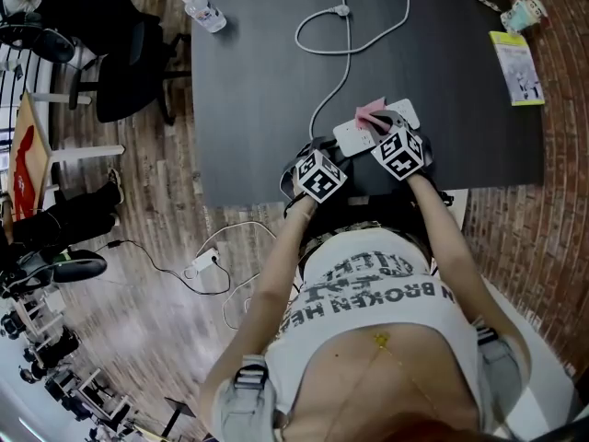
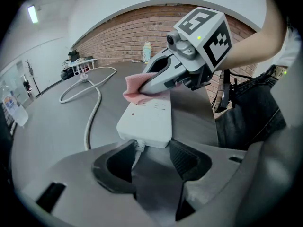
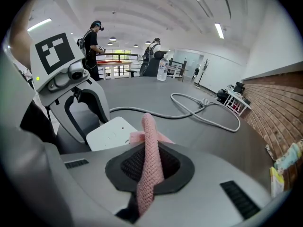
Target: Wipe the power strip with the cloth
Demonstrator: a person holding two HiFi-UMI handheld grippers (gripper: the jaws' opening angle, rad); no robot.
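The white power strip (image 1: 354, 133) (image 2: 147, 118) (image 3: 110, 133) lies near the front edge of the dark table (image 1: 267, 90). Its white cable (image 1: 347, 28) (image 2: 91, 115) (image 3: 201, 111) loops away across the top. My right gripper (image 1: 382, 122) (image 2: 144, 90) (image 3: 151, 167) is shut on a pink cloth (image 1: 371, 110) (image 2: 135, 90) (image 3: 151, 148), which it holds against the strip's far end. My left gripper (image 1: 339, 147) (image 2: 155, 156) is open at the strip's near end. The cable stub runs down between its jaws, and they do not clamp it.
A water bottle (image 1: 204, 12) (image 3: 162, 69) stands at the far left of the table. A yellow-green booklet (image 1: 517, 67) and a small cup-like item (image 1: 526, 12) lie at the far right. Left of the table is an office chair (image 1: 129, 53). People (image 3: 92, 41) stand in the background.
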